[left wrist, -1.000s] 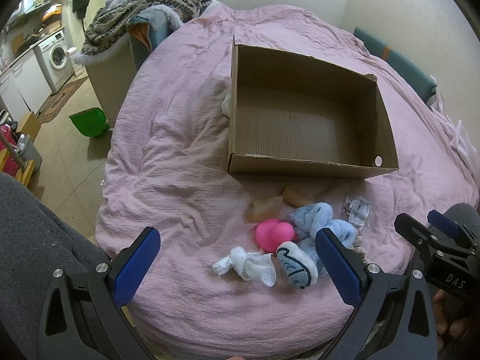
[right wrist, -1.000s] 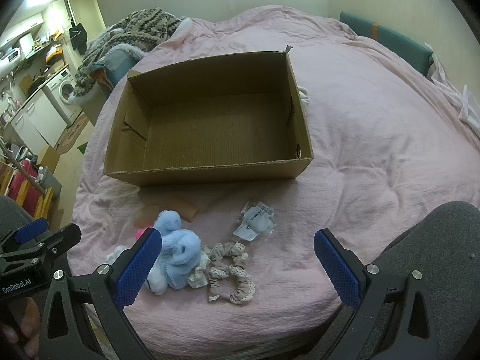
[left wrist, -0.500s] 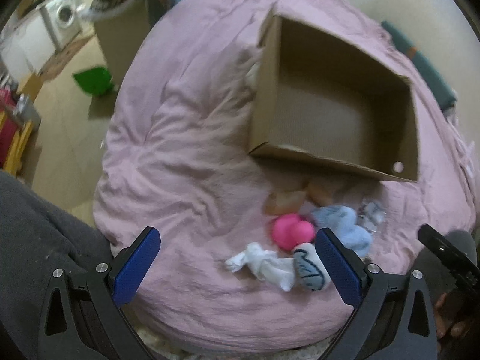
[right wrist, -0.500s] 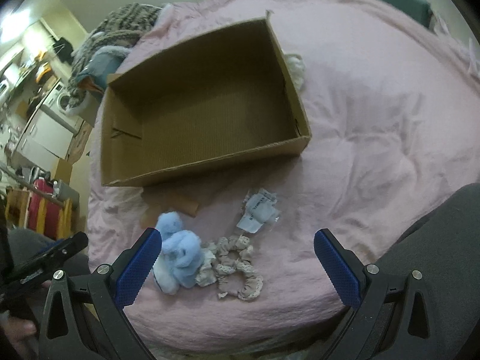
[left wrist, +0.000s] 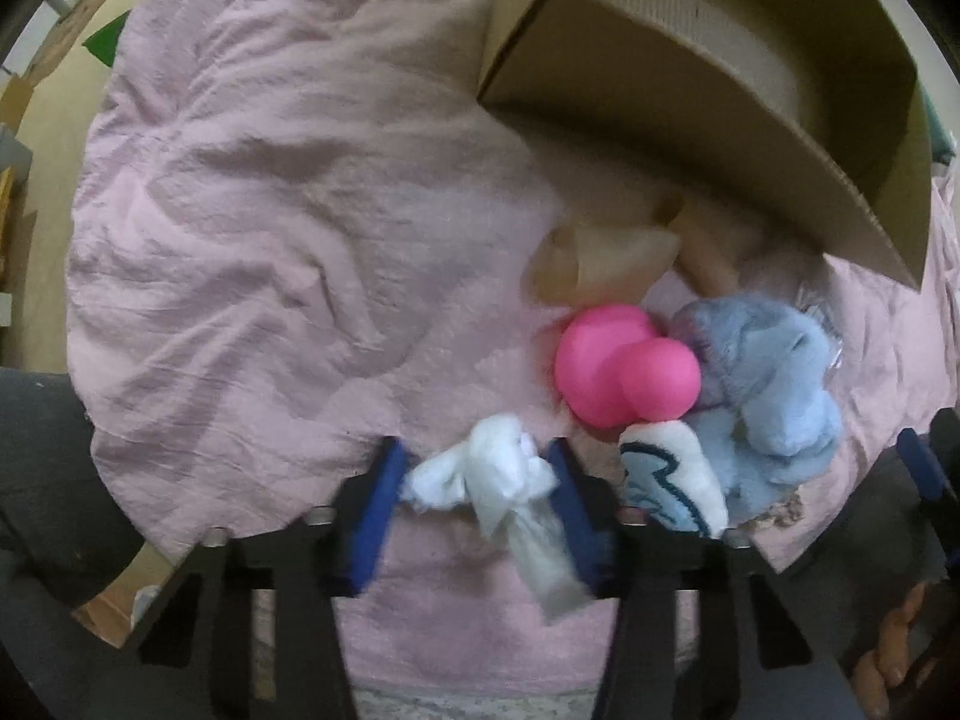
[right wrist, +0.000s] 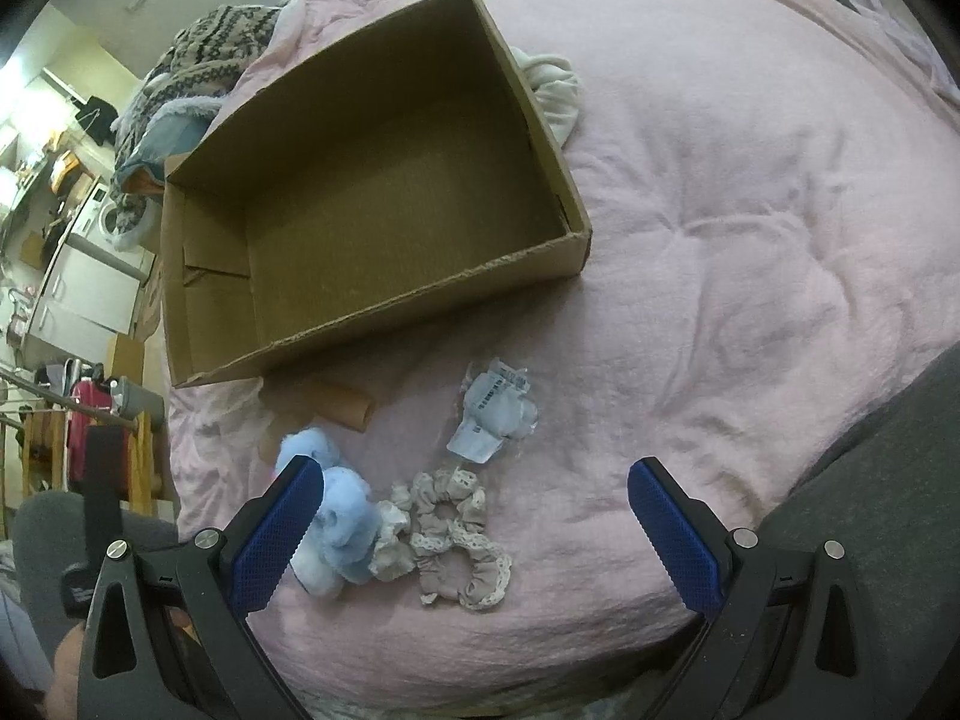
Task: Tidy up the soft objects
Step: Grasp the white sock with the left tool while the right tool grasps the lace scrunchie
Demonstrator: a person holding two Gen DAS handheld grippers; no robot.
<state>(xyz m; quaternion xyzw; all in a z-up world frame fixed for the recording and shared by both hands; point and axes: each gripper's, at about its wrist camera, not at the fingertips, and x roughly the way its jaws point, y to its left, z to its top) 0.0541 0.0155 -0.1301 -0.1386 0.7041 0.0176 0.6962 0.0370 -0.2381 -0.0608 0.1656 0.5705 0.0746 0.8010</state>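
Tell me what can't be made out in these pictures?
- Left wrist view: motion blur hides whether the left gripper has closed on the white crumpled cloth.
- Right wrist view: print on the clear plastic packet is too small.
- Right wrist view: brown cardboard box hides most of a white bundle.

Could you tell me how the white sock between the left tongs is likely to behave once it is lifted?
The white sock looks crumpled and thin, so it will probably hang limp and droop below the left tongs. It seems light, unlikely to pull free if pinched firmly. Its loose tail trails toward the camera and may drag on the pink bedspread, beside the patterned sock.
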